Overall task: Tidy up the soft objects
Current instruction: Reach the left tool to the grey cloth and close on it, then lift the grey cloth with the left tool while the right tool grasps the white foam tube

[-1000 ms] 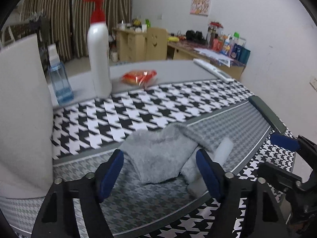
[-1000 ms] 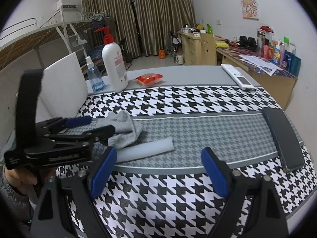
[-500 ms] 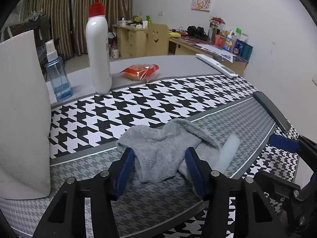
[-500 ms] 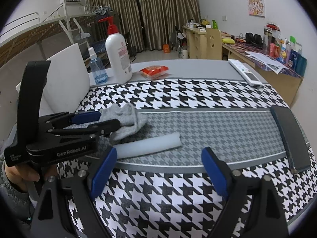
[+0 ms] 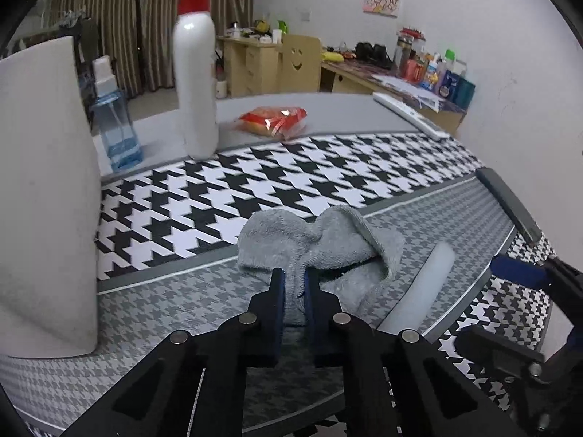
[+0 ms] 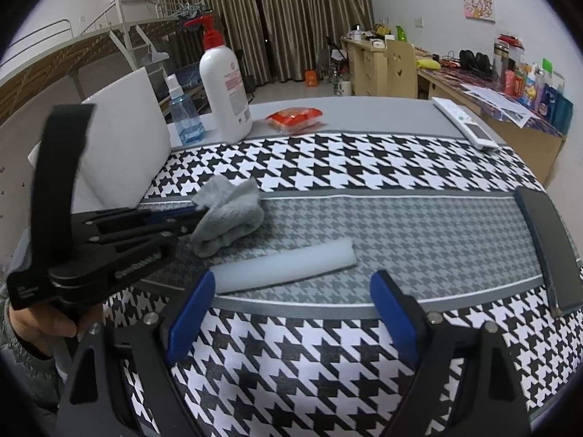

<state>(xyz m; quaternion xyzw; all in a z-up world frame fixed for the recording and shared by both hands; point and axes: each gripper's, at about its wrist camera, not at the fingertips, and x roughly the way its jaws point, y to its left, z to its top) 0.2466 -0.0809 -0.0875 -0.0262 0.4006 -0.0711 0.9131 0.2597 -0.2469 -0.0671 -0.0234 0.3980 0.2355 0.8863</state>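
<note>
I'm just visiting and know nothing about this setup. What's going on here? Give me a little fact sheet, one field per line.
Surface: table with houndstooth cloth
Left gripper: shut on the grey sock
Right gripper: open, holding nothing, just short of the white foam tube
White foam tube: lying flat beside the sock
Back of table: pump bottle, blue spray bottle, red snack packet, remote
Right edge: flat black object
Left side: white board, standing

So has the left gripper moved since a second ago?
Yes. The left gripper has closed onto the grey towel and pushed forward toward the white foam board, judged in the right wrist view.
</note>
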